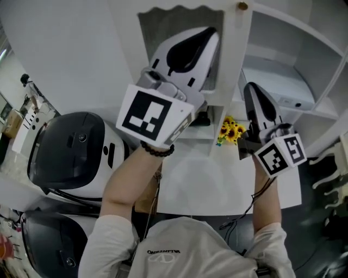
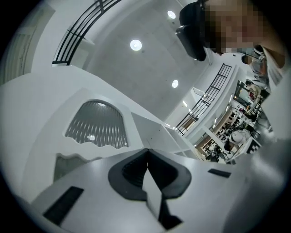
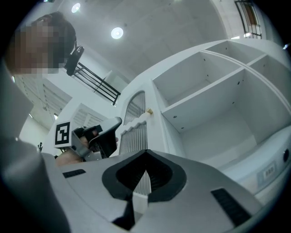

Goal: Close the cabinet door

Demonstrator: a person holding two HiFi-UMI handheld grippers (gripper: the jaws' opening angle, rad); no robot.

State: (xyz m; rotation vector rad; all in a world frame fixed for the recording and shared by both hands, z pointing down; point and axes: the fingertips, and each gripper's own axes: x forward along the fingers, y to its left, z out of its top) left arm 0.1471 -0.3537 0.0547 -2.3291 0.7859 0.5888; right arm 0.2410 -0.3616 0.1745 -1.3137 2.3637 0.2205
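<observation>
The left gripper [image 2: 148,154] is holding its jaws together on nothing, the tips meeting with only air around them. The right gripper [image 3: 145,155] is doing the same: jaws together and empty, riding to the right of the left pair. Both are pointing upward. Below and behind the two pairs of jaws, flowers [image 1: 231,130] are standing at the back of the white tabletop [image 1: 212,182].

The door [image 1: 157,27] is sitting just ahead of and above the left jaws, with its ribbed pane filling the space beyond the tips. From the right jaws it is lying ahead and slightly left. Its free edge is running up past them, and the knob [image 1: 242,6] is sitting above and beyond the tips.

Further off, to the right of the right jaws, the cabinet [image 1: 293,76] is showing bare compartments. The door therefore seems to be standing open, though I cannot tell how far.

The door is looking like a stiff, light, hinged panel that should be swinging with little effort. Its painted face is probably slick, so shut jaws may be sliding on it. The pane may be glass and is best left alone. The better places are the white frame near the knob edge, far from the hinges, for a push, or the small knob itself for a grip.
</observation>
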